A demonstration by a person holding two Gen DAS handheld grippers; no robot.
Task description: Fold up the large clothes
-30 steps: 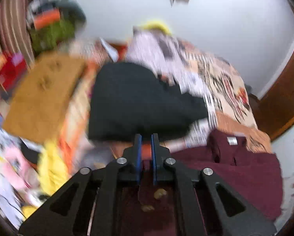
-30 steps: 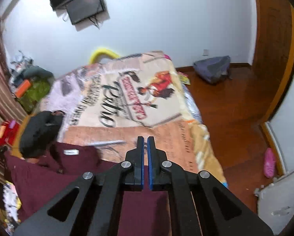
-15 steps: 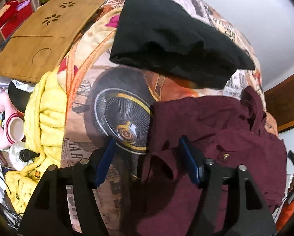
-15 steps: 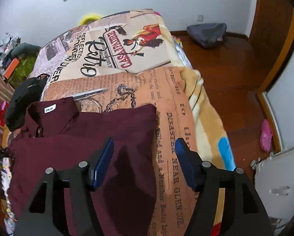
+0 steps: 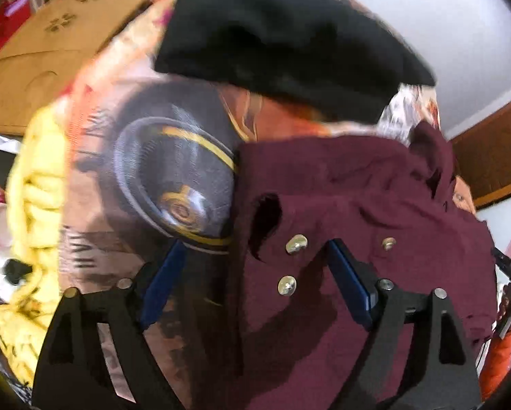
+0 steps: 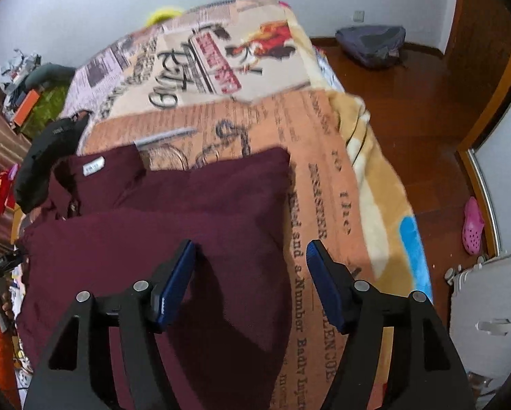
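Observation:
A maroon button shirt (image 5: pixel 358 198) lies on the printed bed blanket (image 5: pixel 153 171), partly folded, with its collar at the far end. In the right wrist view the shirt (image 6: pixel 187 212) shows a white neck label. My left gripper (image 5: pixel 255 266) is open and empty, its jaws straddling the shirt's left edge near several metal snaps. My right gripper (image 6: pixel 250 263) is open and empty above the shirt's right edge.
A folded black garment (image 5: pixel 282 41) lies beyond the shirt; it also shows in the right wrist view (image 6: pixel 47 157). A wooden board (image 5: pixel 50 51) and yellow cloth (image 5: pixel 33 205) lie left of the bed. Wooden floor with a grey bag (image 6: pixel 371 44) and pink shoe (image 6: pixel 474 225) lies to the right.
Both grippers were shut on the shirt a second ago and opened, letting it drop flat on the bed. Since then both have moved slightly closer over the shirt.

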